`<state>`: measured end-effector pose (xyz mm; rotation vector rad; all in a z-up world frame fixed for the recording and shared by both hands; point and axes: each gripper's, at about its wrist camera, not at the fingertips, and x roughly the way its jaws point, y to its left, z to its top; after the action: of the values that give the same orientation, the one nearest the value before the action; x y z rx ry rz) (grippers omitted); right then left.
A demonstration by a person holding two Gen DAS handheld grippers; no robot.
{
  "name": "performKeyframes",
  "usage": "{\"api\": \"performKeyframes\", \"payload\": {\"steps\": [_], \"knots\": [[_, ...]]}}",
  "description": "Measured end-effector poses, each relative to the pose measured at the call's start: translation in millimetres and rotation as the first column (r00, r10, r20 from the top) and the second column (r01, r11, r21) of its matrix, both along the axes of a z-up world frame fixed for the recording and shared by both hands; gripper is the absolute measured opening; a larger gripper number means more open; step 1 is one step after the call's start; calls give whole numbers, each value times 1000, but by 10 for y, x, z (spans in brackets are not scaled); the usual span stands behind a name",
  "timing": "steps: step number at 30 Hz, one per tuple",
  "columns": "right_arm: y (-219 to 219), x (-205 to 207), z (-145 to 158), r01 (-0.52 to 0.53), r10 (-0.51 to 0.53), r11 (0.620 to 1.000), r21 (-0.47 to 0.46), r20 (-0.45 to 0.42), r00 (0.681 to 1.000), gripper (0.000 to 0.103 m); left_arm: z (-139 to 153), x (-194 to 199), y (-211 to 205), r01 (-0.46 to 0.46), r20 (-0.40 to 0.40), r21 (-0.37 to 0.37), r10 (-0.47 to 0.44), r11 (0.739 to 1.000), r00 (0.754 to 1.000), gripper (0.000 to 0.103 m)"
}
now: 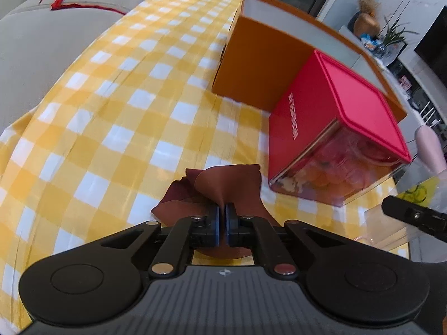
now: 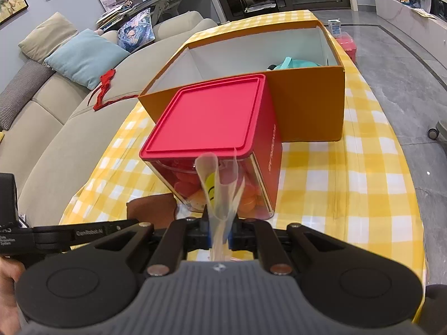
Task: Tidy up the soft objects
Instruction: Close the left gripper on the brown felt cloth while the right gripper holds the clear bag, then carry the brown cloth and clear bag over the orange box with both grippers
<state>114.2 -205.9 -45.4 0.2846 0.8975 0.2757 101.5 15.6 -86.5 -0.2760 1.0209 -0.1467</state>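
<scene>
A brown cloth, crumpled and soft, hangs pinched between the blue pads of the left gripper, whose jaws are drawn together on a fold of the fabric just above the yellow-and-white checked tablecloth. The right gripper is likewise clamped, on a clear plastic bag with a yellow printed mark, its mouth flaring upward ahead of the fingers.

Ahead of both tools stands a red-lidded clear container packed with red and orange items, touching the near wall of an open orange cardboard box. A teal soft item already lies inside the box, at its far right end. A red ribbon trails on the beige sofa to the left.

The cloth sits low and left of the bag, with the left gripper just beside the right in the right wrist view. If the cloth is meant for the bag, it must travel rightward and up to the bag's mouth, which opens away from the right tool; if for the box, forward past the container on its left. Which is intended cannot be told. The cloth has no clear long axis, being bunched.
</scene>
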Motion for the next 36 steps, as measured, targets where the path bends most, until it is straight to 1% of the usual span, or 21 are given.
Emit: {"api": "performKeyframes", "payload": {"steps": [3, 5, 6, 9, 11, 13, 16, 20, 24, 27, 30, 32, 34, 36], "knots": [[-3, 1, 6, -2, 2, 1000, 1, 2, 1000, 8, 22, -6, 85, 8, 26, -65, -7, 998, 1000, 4], [-6, 3, 5, -2, 2, 1000, 3, 1, 1000, 8, 52, -31, 89, 62, 78, -80, -56, 995, 995, 4], [-8, 3, 4, 0, 0, 1000, 3, 1, 1000, 8, 62, -47, 93, 73, 98, -84, -65, 994, 993, 4], [-11, -6, 2, 4, -4, 1000, 1, 0, 1000, 8, 47, -42, 109, 77, 98, -118, -66, 990, 993, 4], [-12, -11, 1, 5, -5, 1000, 1, -2, 1000, 8, 46, -41, 111, 76, 103, -120, -63, 990, 993, 4], [-7, -10, 4, 3, -3, 1000, -1, -2, 1000, 8, 64, -39, 121, 67, 112, -123, -54, 990, 992, 4], [-9, -11, 1, -2, 2, 1000, 0, -3, 1000, 8, 90, -31, 184, 38, 126, -152, -18, 988, 992, 4], [-21, -6, 12, 0, 0, 1000, 5, 0, 1000, 8, 123, -44, 266, 17, 146, -172, 8, 985, 989, 4], [-36, -30, 39, 11, -11, 1000, 4, 15, 1000, 8, 175, -39, 372, -11, 164, -220, 48, 976, 985, 4], [-47, -60, 76, 13, -13, 1000, 8, 29, 1000, 6, 225, -22, 403, -30, 166, -195, 63, 980, 984, 4], [-59, -96, 128, 4, -5, 1000, 21, 44, 999, 6, 288, -28, 457, -41, 182, -213, 80, 976, 980, 4], [-96, -115, 147, 12, -14, 999, 51, 42, 999, 6, 368, -22, 487, -61, 185, -219, 103, 974, 977, 4], [-123, -123, 177, 20, -23, 998, 60, 47, 999, 5, 468, -13, 479, -73, 195, -192, 111, 979, 974, 4], [-155, -150, 229, 31, -35, 998, 60, 67, 997, 5, 597, -18, 458, -76, 229, -153, 110, 985, 967, 4]]}}
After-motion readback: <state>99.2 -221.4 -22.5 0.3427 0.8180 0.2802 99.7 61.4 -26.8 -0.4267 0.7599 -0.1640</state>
